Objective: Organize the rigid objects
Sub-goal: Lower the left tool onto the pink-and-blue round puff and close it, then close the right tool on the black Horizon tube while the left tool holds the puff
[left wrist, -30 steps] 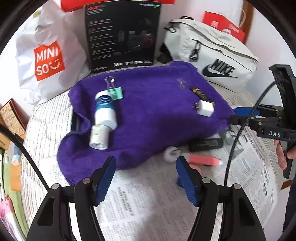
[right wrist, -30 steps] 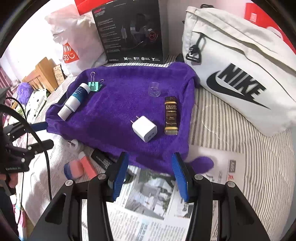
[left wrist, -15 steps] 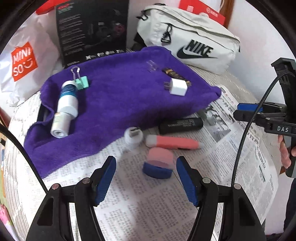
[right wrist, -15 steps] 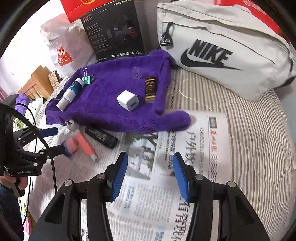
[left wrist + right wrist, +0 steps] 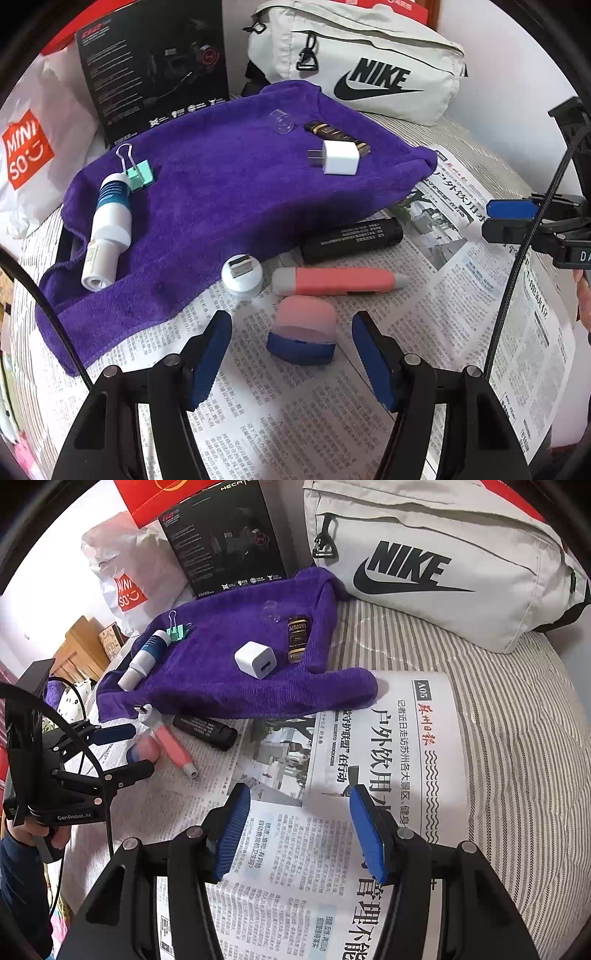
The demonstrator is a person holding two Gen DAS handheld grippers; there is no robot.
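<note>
On the newspaper (image 5: 461,302) a pink dome on a blue base (image 5: 301,336) sits between the fingers of my open left gripper (image 5: 291,354), and the pads are clear of it. Just beyond lie a pink pen-shaped stick (image 5: 332,282), a white round USB plug (image 5: 242,273) and a black cylinder (image 5: 351,238). The purple towel (image 5: 221,192) carries a white charger (image 5: 340,157), a dark gold-labelled bottle (image 5: 325,131), a clear cap (image 5: 282,122), a green binder clip (image 5: 138,173) and a white-and-blue tube (image 5: 110,218). My right gripper (image 5: 301,834) hangs over bare newspaper, jaws opening, nothing between them.
A white Nike bag (image 5: 443,572), a black product box (image 5: 155,66) and a Miniso bag (image 5: 26,147) stand behind the towel. Striped bedding (image 5: 517,738) lies right of the newspaper (image 5: 388,738). A hand (image 5: 33,834) holds the left gripper (image 5: 129,751) at the left edge.
Both grippers pulled back from the towel to over the newspaper. The pink-and-blue piece came between the left fingers. The right jaws stand a little wider.
</note>
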